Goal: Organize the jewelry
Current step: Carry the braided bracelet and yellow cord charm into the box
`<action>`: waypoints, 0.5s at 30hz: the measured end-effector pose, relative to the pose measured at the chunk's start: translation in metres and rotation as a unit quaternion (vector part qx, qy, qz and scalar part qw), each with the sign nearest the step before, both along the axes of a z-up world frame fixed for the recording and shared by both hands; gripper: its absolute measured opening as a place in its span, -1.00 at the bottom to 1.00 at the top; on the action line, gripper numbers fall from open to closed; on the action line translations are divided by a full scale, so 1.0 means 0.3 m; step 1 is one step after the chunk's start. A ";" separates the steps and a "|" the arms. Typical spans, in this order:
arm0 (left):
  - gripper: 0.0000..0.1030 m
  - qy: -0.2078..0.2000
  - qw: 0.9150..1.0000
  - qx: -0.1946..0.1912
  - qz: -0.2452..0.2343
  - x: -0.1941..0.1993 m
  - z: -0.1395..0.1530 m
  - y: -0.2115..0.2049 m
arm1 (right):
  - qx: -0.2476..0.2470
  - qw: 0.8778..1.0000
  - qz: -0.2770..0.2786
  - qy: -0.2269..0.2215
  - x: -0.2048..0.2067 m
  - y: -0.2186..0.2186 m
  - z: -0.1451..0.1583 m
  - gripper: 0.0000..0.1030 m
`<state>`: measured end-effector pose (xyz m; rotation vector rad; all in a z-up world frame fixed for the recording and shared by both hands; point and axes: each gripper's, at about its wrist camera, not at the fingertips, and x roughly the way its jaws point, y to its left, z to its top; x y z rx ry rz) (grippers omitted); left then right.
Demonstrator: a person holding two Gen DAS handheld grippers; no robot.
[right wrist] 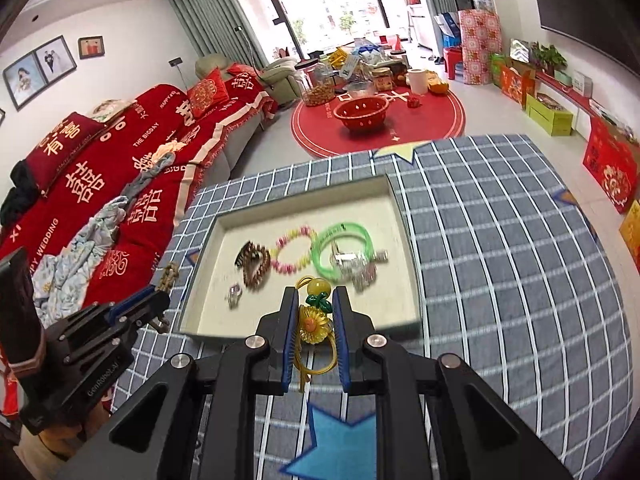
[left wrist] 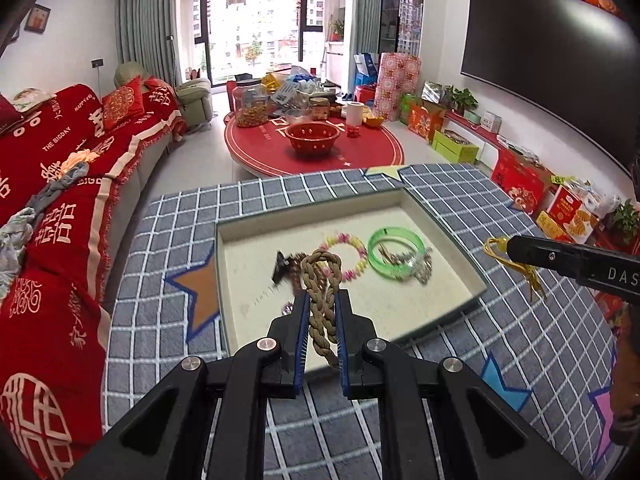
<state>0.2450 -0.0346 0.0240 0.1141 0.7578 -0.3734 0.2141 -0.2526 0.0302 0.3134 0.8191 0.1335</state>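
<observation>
The fingers [left wrist: 303, 312] of the left gripper [left wrist: 322, 304] are clamped on a braided brown cord bracelet [left wrist: 320, 280], whose knotted loop sticks out past the tips above the near part of the tray [left wrist: 436, 216]. The right gripper [right wrist: 314, 304] pinches a yellow sunflower charm [right wrist: 314, 326] on a yellow cord, a round yellow bead and green leaves showing just beyond its tips. Both grippers tilt downward toward the shallow cream-lined tray, which sits on a table [right wrist: 500, 280] covered by a grey checked cloth with star patches. The left wrist view catches the right gripper [left wrist: 496, 246] entering from the right edge with yellow tassel strands hanging from it, apart from the tray; the right wrist view shows the left gripper [right wrist: 158, 294] at the left, the brown cord poking out beside the tray's left wall. In the tray, the right wrist view shows one green bangle [right wrist: 343, 250], one pink-and-yellow beaded bracelet [right wrist: 294, 252], one brown beaded bracelet [right wrist: 256, 266], one small ring [right wrist: 234, 294] and a blurred silver piece [right wrist: 358, 264] lying across the bangle's lower edge.
</observation>
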 end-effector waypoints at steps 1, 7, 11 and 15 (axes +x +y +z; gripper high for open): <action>-0.50 0.000 1.000 0.000 0.004 0.020 0.004 0.002 | -0.002 1.000 0.001 0.000 0.019 0.003 0.004 -0.63; -0.50 0.005 1.000 0.007 0.022 0.132 0.007 0.001 | -0.007 1.000 0.002 -0.002 0.124 0.011 0.015 -0.63; -0.50 0.021 0.999 0.002 0.032 0.202 -0.029 0.000 | -0.007 1.000 0.005 0.004 0.186 0.015 0.000 -0.63; -0.50 0.034 0.999 0.014 0.030 0.210 -0.099 -0.015 | 0.005 1.000 0.012 0.026 0.227 0.030 -0.063 -0.63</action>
